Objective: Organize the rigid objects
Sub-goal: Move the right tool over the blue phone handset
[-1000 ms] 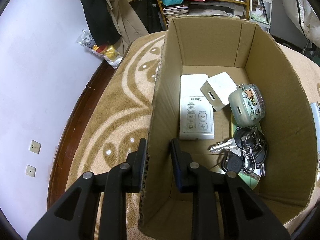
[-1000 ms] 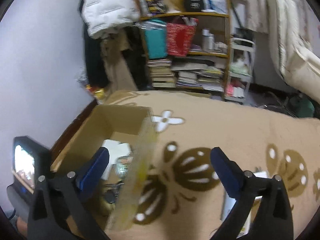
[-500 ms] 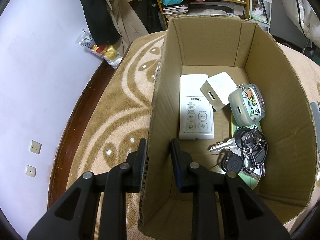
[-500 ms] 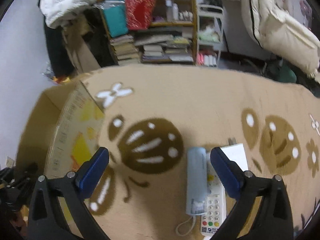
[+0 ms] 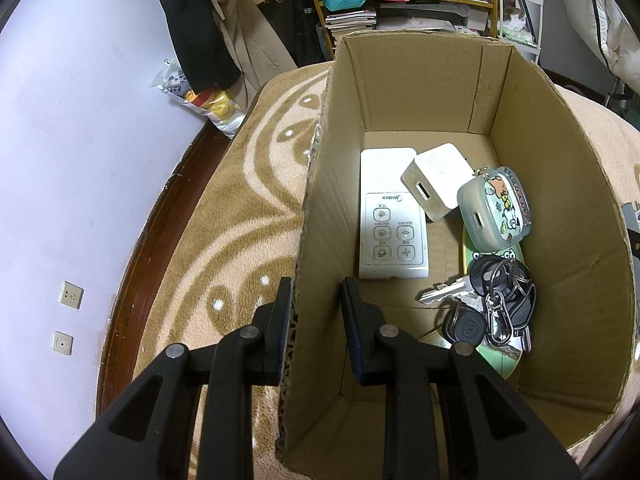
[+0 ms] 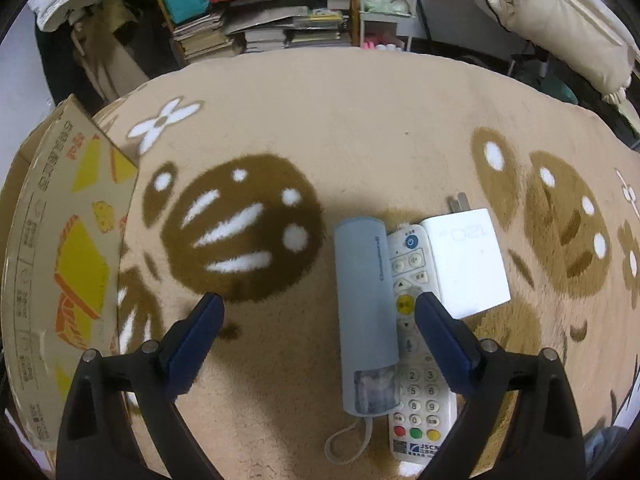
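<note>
My left gripper is shut on the left wall of the cardboard box, one finger inside and one outside. Inside lie a white Midea remote, a white charger, a cartoon earbud case and a bunch of keys. My right gripper is open above the blanket. A pale blue cylinder with a wrist loop, a white TV remote and a white plug adapter lie side by side, the cylinder between my fingers.
The box's printed outer wall stands at the left of the right wrist view. A tan patterned blanket covers the surface. Shelves with books and bags stand behind. A wall with sockets is left.
My right gripper has swung away from the box, down and right over the blanket, and now hangs over the blue cylinder and remote. My left gripper has not moved.
</note>
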Demonstrator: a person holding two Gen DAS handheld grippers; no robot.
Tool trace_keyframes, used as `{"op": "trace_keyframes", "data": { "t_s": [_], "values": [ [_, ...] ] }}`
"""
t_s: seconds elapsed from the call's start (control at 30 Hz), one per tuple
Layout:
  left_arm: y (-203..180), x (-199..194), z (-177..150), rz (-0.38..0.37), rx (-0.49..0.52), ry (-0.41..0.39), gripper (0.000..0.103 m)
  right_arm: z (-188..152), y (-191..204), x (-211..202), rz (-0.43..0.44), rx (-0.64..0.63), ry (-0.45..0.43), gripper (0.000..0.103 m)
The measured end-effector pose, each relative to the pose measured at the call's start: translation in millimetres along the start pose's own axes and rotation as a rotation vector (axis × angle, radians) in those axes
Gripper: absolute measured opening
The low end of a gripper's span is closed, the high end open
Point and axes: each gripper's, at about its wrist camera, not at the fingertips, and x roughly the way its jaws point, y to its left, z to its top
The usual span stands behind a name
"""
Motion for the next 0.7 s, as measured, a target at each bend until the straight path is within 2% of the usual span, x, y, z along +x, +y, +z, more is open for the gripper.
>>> {"op": "trace_keyframes", "data": {
  "t_s": [0.33, 0.6, 0.7],
  "values": [
    [-1.1, 0.0, 0.0, 0.002, 0.002, 0.0, 0.023, -4.1, -1.4, 17.7, -0.093, -0.008, 0.04, 0.101],
    [-1.9, 0.0, 0.0, 0.005, 0.002, -0.001, 0.023, -2.2, -7.6, 14.4, -0.055, 0.041, 0.029, 0.101],
    [-1.8, 0.1, 0.1, 0.004, 0.002, 0.0, 0.023, -1.5, -13.6, 10.4, 0.002, 0.064, 0.032, 0.101]
  ]
}}
